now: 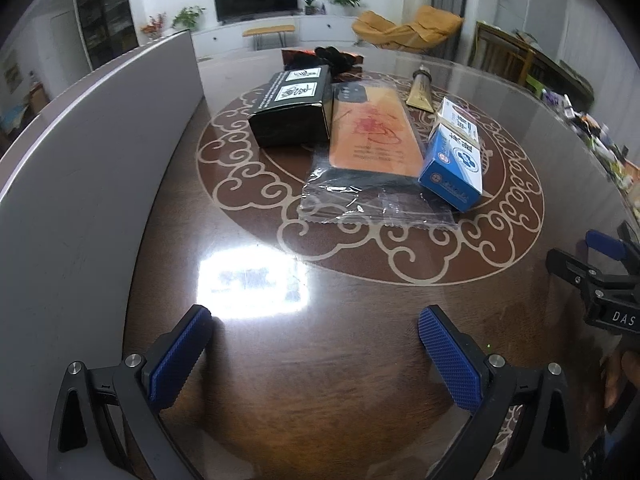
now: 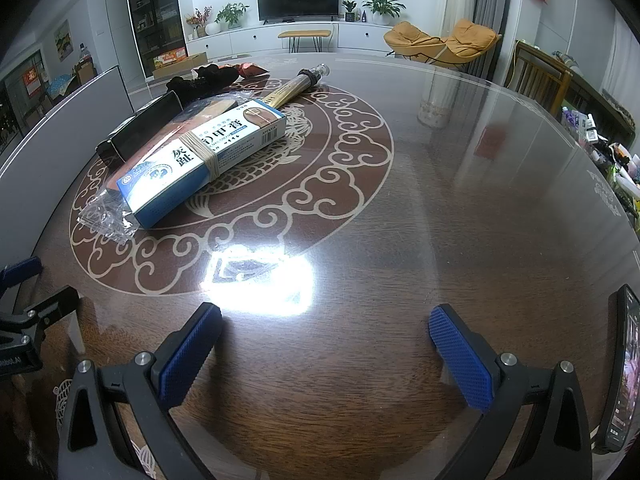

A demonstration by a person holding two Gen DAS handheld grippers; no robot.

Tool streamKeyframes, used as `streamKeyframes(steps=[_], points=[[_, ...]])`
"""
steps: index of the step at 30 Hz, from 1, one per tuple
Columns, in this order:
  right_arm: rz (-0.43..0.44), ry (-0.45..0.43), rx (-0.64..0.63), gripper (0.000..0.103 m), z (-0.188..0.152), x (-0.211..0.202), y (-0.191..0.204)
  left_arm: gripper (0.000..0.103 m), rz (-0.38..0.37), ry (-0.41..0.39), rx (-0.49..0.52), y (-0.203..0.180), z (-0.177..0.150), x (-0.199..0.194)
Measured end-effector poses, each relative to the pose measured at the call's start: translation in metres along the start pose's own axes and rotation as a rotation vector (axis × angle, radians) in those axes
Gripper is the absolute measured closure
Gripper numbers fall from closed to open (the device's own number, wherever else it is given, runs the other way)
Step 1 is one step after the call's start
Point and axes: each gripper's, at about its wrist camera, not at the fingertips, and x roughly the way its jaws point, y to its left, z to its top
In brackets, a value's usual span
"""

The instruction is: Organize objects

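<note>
Left wrist view: left gripper held low over the glass-topped table, jaws spread wide, nothing between the blue pads. Task items sit grouped at the middle of the table's scroll-pattern medallion, well ahead of the gripper. Black box at left of the group; orange phone case in a clear plastic sleeve just beside it, sleeve end crumpled toward the camera. Blue-and-white medicine box at right, lying partly over the sleeve's edge. Gold tube behind the medicine box. Dark bundle on a reddish packet at the far side. Grey upright panel along the table's left. Right gripper enters at the right edge; its opening not readable here.

Right wrist view: right gripper likewise wide apart, empty, above bare table. Medicine box, bound with a rubber band, lies ahead-left, tilted up on the sleeve. Black box behind it. Gold tube beyond. A phone stands at the right edge.
</note>
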Motion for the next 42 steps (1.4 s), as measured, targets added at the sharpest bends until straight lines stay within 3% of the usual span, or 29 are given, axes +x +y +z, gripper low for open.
streamKeyframes(steps=[19,22,23,25,27,30,35,37,39,41,42], points=[[0.016,0.006,-0.012,0.000,0.002,0.000,-0.001,0.000,0.009,-0.032,-0.013,0.002,-0.003,-0.001],[0.056,0.081,-0.052,0.000,0.011,0.003,-0.003,0.000,0.009,-0.032,-0.014,0.002,-0.003,0.000],[0.083,0.105,-0.011,0.000,0.016,0.001,-0.006,0.000,0.009,-0.032,-0.013,0.002,-0.003,0.000],[0.185,0.067,0.124,0.000,0.032,-0.011,-0.010,0.000,0.009,-0.032,-0.013,0.003,-0.003,0.000],[0.249,0.043,0.194,0.000,0.057,-0.013,0.000,0.000,0.009,-0.032,-0.013,0.002,-0.003,0.000],[0.299,0.095,0.222,0.000,0.095,0.012,0.034,0.000,0.008,-0.032,-0.014,0.002,-0.003,0.000],[0.178,0.190,0.081,0.000,0.119,0.058,0.094,0.000,0.009,-0.032,-0.013,0.002,-0.003,-0.001],[0.173,0.181,0.056,0.019,0.112,0.061,0.098,0.000,0.009,-0.032,-0.013,0.002,-0.003,-0.001],[0.167,0.129,0.042,0.045,0.103,0.051,0.089,0.000,0.009,-0.032,-0.013,0.002,-0.003,-0.001],[0.168,0.108,0.033,0.058,0.094,0.042,0.074,0.000,0.009,-0.032,-0.013,0.002,-0.004,-0.001],[0.156,0.099,0.025,0.059,0.089,0.037,0.065,0.000,0.009,-0.032,-0.013,0.002,-0.003,-0.001]])
